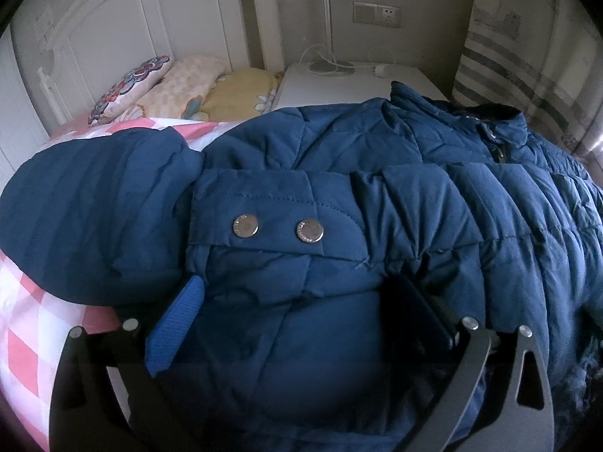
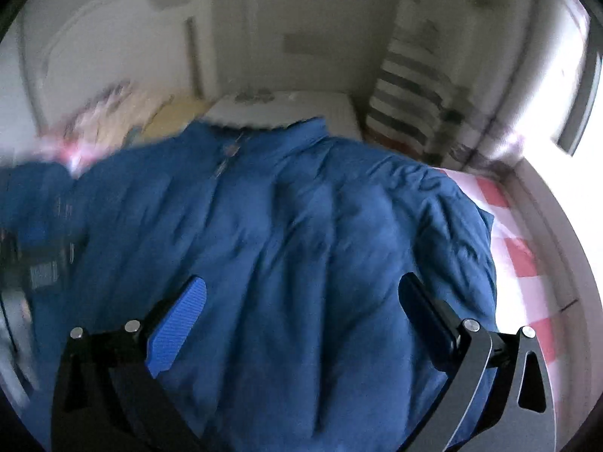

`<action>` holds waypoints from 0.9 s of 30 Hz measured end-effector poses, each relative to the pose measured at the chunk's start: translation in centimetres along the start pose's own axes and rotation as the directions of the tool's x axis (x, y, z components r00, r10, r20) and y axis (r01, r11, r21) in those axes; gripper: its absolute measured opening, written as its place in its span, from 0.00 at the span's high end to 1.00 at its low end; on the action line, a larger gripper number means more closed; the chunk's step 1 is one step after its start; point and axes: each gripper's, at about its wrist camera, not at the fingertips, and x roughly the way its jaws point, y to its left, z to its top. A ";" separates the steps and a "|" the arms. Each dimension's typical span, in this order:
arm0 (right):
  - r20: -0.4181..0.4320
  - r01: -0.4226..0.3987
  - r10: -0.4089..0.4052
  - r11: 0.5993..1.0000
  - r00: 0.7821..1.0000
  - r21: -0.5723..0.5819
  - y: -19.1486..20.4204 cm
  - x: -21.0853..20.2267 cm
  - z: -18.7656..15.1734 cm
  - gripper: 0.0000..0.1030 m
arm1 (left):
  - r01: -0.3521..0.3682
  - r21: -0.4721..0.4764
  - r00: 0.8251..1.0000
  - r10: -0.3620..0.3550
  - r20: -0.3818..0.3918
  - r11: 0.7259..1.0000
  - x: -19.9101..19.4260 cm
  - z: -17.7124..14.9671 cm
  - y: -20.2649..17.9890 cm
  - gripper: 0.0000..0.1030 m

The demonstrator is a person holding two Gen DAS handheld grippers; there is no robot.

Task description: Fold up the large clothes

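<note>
A dark blue quilted jacket [image 1: 377, 188] lies spread on a bed with a pink and white checked sheet [image 1: 22, 312]. In the left wrist view a sleeve cuff with two metal snaps [image 1: 279, 228] lies across the jacket body, and the collar [image 1: 490, 120] is at the far right. My left gripper [image 1: 297, 301] is open, its fingers wide apart just over the padded sleeve below the cuff. The right wrist view is blurred by motion. It shows the jacket [image 2: 301, 226] filling the middle. My right gripper [image 2: 301, 301] is open above the jacket, holding nothing.
Patterned pillows [image 1: 158, 86] and a white headboard [image 1: 113, 19] are at the bed's far end. A white nightstand [image 1: 358, 83] with cables stands beyond the jacket. A striped curtain [image 1: 508, 56] hangs at right. A bright window [image 2: 580, 86] is to the right.
</note>
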 end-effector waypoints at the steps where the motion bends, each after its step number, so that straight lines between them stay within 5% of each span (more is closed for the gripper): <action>1: -0.019 0.016 -0.017 1.000 1.000 -0.014 0.6 0.9 -0.8 0.05 | 0.007 -0.004 1.000 -0.007 0.005 1.000 -0.1 -0.1 0.1 0.02; 4: -0.023 0.030 -0.030 1.000 0.999 -0.004 0.8 1.1 -0.5 0.05 | 0.105 -0.061 0.993 -0.101 0.058 0.993 -1.4 -0.2 1.8 0.06; 6: -0.022 0.030 -0.030 1.000 0.999 0.001 0.7 1.2 -0.6 0.05 | 0.239 -0.203 0.969 -0.220 0.113 0.949 -3.2 -0.1 5.9 0.08; 9: -0.009 0.043 -0.043 0.999 0.999 -0.001 0.6 1.2 -0.5 0.05 | 0.311 -0.509 0.949 -0.232 0.213 0.803 -5.4 -0.5 15.4 0.08; 11: -0.005 0.055 -0.055 0.998 0.998 -0.010 0.7 1.3 -0.5 0.05 | 0.357 -0.682 0.934 -0.223 0.280 0.638 -6.0 -2.1 22.7 0.09; 13: -0.005 0.056 -0.056 0.998 0.998 -0.012 0.8 1.2 -0.5 0.05 | 0.357 -0.761 0.934 -0.192 0.302 0.542 -5.9 -3.5 27.7 0.10; 16: -0.007 0.053 -0.053 0.999 0.999 -0.010 0.9 1.0 -0.6 0.05 | 0.303 -0.830 0.951 -0.099 0.292 0.469 -5.5 -5.0 35.1 0.10; 18: -0.008 0.048 -0.048 0.999 0.999 -0.006 0.9 1.0 -0.6 0.05 | 0.309 -0.860 0.951 -0.120 0.285 0.407 -3.8 -5.6 39.2 0.10; 21: -0.009 0.041 -0.041 0.999 0.999 0.000 0.9 0.9 -0.6 0.05 | 0.356 -0.860 0.934 -0.175 0.312 0.366 -1.5 -5.1 42.8 0.10; 23: -0.009 0.036 -0.036 0.999 0.999 0.004 0.9 0.9 -0.6 0.05 | 0.350 -0.860 0.936 -0.160 0.312 0.370 -0.9 -4.1 44.0 0.10; 24: -0.008 0.034 -0.034 0.999 0.999 0.005 0.9 0.9 -0.7 0.05 | 0.341 -0.860 0.940 -0.151 0.306 0.380 -0.6 -3.5 44.5 0.18; 26: -0.009 0.028 -0.028 1.000 1.000 0.010 0.8 0.9 -0.7 0.05 | 0.326 -0.860 0.945 -0.142 0.294 0.394 0.0 -2.8 44.9 0.78; 27: -0.009 0.024 -0.023 1.000 1.000 0.013 0.7 0.9 -0.7 0.05 | 0.333 -0.861 0.942 -0.165 0.291 0.385 0.4 -2.4 44.8 0.91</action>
